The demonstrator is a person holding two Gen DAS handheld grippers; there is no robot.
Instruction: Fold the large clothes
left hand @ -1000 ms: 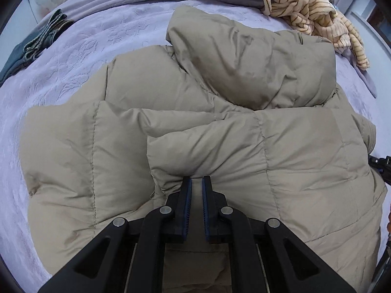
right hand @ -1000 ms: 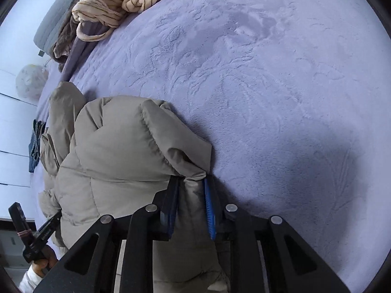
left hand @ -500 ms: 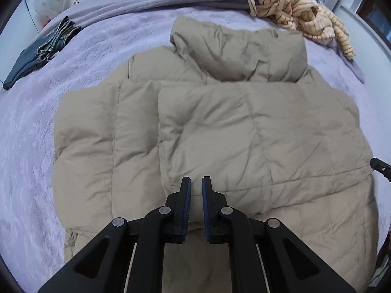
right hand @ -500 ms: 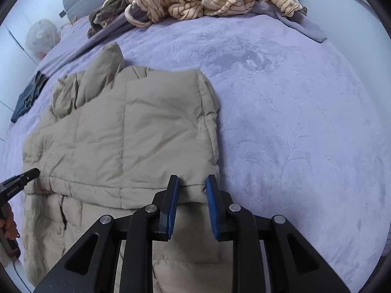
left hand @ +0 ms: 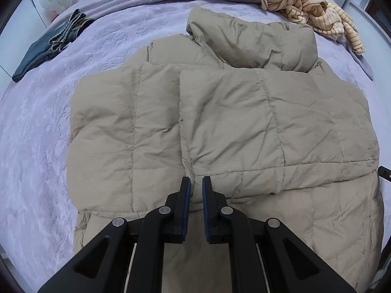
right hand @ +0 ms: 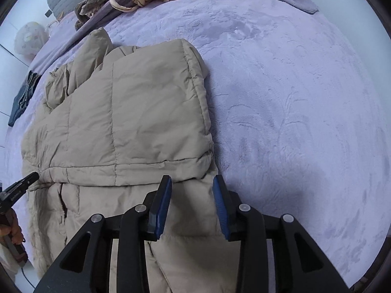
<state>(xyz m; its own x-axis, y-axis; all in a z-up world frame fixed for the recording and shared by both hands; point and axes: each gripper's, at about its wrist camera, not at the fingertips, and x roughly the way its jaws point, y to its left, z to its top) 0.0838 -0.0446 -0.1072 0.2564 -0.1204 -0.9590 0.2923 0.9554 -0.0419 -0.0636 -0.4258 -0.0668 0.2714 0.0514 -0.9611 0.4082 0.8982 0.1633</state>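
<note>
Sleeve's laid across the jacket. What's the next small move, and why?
Probably open the left claw and back both off. The right claw is open with nothing between its pads, the sleeve lies flat on the jacket, and the left pads look nearly shut at its cuff edge.

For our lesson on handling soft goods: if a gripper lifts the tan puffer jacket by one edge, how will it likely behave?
The jacket will probably drape and sag, since its quilted panels already crease and bend over each other. It is likely light for its bulk, being puffy. Its folded layer may spring back open, as it sits loosely raised.
</note>
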